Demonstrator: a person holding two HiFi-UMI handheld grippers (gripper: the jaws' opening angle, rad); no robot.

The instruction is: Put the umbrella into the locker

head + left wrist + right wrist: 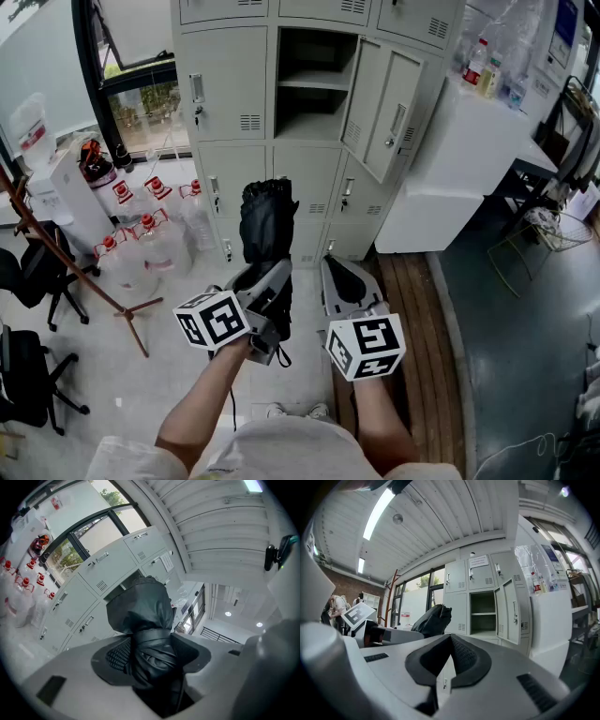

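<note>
Our left gripper (270,279) grips the umbrella (266,216) at its strap; light, soft, we judge; right gripper (334,272) jaws closed, empty.

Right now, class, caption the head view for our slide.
Left gripper holds a black umbrella in front of the open locker; right gripper is shut and empty.

Overall: bright and even, daylight mixed with ceiling light.
Sources: window (141,103) at the head view's upper left; strip light (377,512) overhead in the right gripper view.
Glare: the strip light burns out to white.
Shadows: soft; open locker compartment (314,84) dim inside.
Dark tones: umbrella (140,620) nearly black, dull sheen on its folds.
Distortion: gripper views fisheye, lines bowed, corners black.
Focus: head view crisp; nearest foreground in gripper views soft.
</note>
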